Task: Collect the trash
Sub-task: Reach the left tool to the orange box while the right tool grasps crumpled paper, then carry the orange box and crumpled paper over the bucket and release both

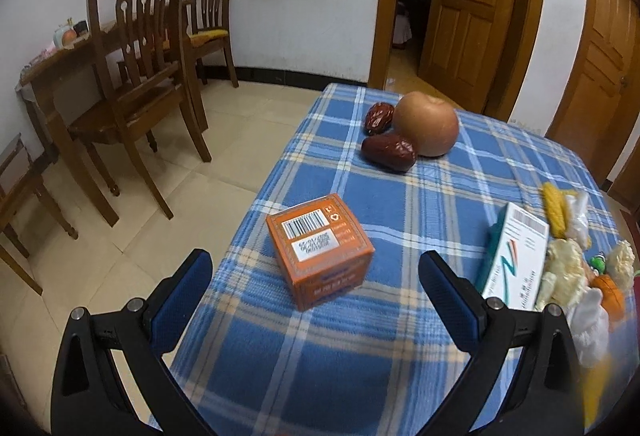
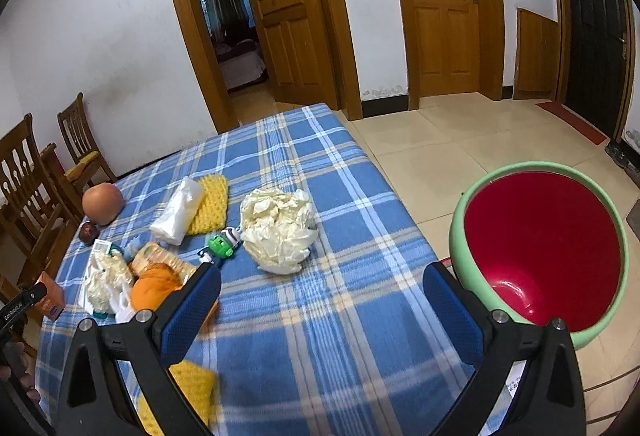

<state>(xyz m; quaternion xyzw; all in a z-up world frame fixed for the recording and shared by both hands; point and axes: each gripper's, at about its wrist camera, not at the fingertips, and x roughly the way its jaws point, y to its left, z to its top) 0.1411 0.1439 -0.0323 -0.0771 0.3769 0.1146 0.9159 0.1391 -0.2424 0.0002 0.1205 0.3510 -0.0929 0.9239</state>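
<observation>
Right now both grippers hang above a table covered in a blue checked cloth, and both stand with their fingers wide apart, holding nothing. The left gripper faces a small orange box that sits on the cloth near the table's left edge, between and just beyond its blue pads. Farther off lie an apple and two red dates, touching it. To the right, a white and green carton leans against a heap of crumpled paper and knitted bits.

The right gripper looks over open cloth. A crumpled ball of pale paper lies ahead of it, slightly left, with a small green toy just beside it. A tissue pack rests on a yellow knitted square farther left. On the floor to the right of the table stands a green bin with a red inside, close to the right finger in that view.
</observation>
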